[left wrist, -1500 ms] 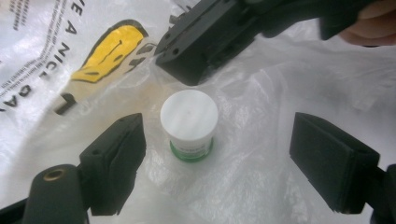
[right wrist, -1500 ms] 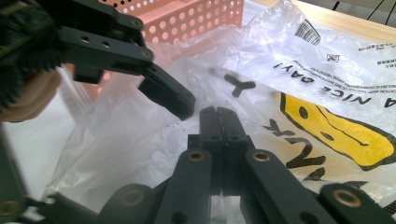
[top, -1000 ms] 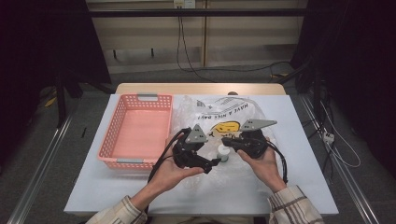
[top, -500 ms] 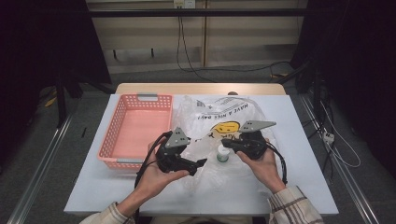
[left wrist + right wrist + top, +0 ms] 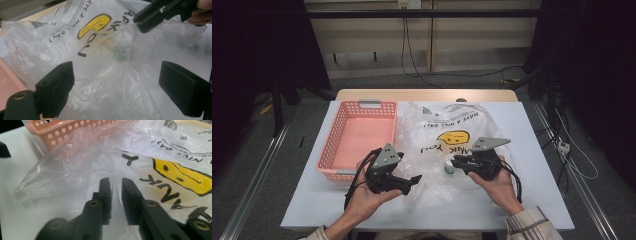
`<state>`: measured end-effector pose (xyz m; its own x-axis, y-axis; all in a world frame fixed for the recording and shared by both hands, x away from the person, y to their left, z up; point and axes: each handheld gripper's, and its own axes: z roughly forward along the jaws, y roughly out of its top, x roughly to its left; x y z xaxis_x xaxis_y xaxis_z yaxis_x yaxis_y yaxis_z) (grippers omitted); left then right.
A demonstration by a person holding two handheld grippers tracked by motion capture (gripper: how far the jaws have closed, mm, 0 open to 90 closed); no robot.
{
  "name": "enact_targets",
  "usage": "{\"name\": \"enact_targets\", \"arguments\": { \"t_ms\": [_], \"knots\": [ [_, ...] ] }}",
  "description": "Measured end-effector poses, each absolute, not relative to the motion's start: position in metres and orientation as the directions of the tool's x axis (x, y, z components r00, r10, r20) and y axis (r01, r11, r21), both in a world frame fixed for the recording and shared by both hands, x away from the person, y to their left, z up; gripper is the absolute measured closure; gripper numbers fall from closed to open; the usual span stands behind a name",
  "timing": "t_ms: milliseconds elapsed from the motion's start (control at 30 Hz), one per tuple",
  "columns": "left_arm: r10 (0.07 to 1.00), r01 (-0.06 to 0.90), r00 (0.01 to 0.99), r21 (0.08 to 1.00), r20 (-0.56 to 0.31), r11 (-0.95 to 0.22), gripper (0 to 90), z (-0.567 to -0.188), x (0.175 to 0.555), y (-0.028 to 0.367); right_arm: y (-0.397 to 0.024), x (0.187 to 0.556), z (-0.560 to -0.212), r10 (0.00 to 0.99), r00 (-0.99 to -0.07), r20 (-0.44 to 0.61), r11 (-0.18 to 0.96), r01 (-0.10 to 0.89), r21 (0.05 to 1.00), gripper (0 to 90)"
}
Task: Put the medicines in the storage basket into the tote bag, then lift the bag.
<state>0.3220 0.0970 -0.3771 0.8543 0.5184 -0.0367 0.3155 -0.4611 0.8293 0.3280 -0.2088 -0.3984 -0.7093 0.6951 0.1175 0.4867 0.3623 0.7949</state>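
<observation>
Small green-capped thing [image 5: 449,169] blurred inside plastic bag [image 5: 447,125]; left hand-held gripper [image 5: 412,180] wide apart, right hand-held gripper [image 5: 455,162] narrowly parted around film.

The clear plastic bag [image 5: 447,135] is carrying all the print that can be read: black capitals reading "HAVE A NICE DAY!" are running along the film above a yellow smiley face [image 5: 453,137], standing upside down in the high view. Bolder black letters of "THANK YOU" are curving around the smiley face, with "YOU" plain in the high view and "ANK" showing in the right gripper view. A barcode and some lines of small print are sitting near the bag's far edge, too fine to be made out.
</observation>
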Motion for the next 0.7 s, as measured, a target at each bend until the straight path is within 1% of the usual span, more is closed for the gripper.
{"name": "enact_targets", "arguments": {
  "t_ms": [67,100,200,267,333,400,433,567,700],
  "knots": [
    [0.526,0.319,0.850,0.826,-0.033,-0.464,12.7,-0.379,0.321,0.100,-0.211,0.324,-0.398,0.693,-0.710,0.127,0.346,0.483,0.804,61.6],
    [0.524,0.319,0.851,0.827,-0.035,-0.463,12.4,-0.380,0.320,0.100,-0.213,0.320,-0.396,0.705,-0.699,0.123,0.337,0.482,0.809,54.5],
    [0.526,0.323,0.850,0.825,-0.037,-0.464,12.4,-0.382,0.317,0.104,-0.219,0.314,-0.391,0.719,-0.685,0.121,0.306,0.467,0.830,42.2],
    [0.525,0.320,0.851,0.824,-0.032,-0.468,12.3,-0.383,0.315,0.105,-0.224,0.309,-0.387,0.736,-0.667,0.114,0.295,0.468,0.833,30.5],
    [0.530,0.325,0.847,0.824,-0.036,-0.464,11.6,-0.385,0.312,0.107,-0.229,0.305,-0.386,0.752,-0.650,0.105,0.289,0.469,0.835,28.9],
    [0.516,0.322,0.855,0.824,-0.042,-0.467,11.4,-0.387,0.310,0.108,-0.235,0.300,-0.386,0.773,-0.627,0.097,0.282,0.476,0.833,21.7],
    [0.512,0.318,0.858,0.826,-0.041,-0.466,11.4,-0.387,0.309,0.109,-0.237,0.298,-0.387,0.785,-0.613,0.091,0.278,0.479,0.832,20.5],
    [0.500,0.302,0.865,0.837,-0.039,-0.456,11.4,-0.390,0.301,0.113,-0.249,0.285,-0.388,0.821,-0.566,0.075,0.263,0.491,0.830,19.4],
    [0.490,0.297,0.871,0.828,-0.031,-0.476,11.5,-0.394,0.293,0.117,-0.259,0.272,-0.387,0.838,-0.540,0.078,0.245,0.499,0.831,19.4]
  ]
}}
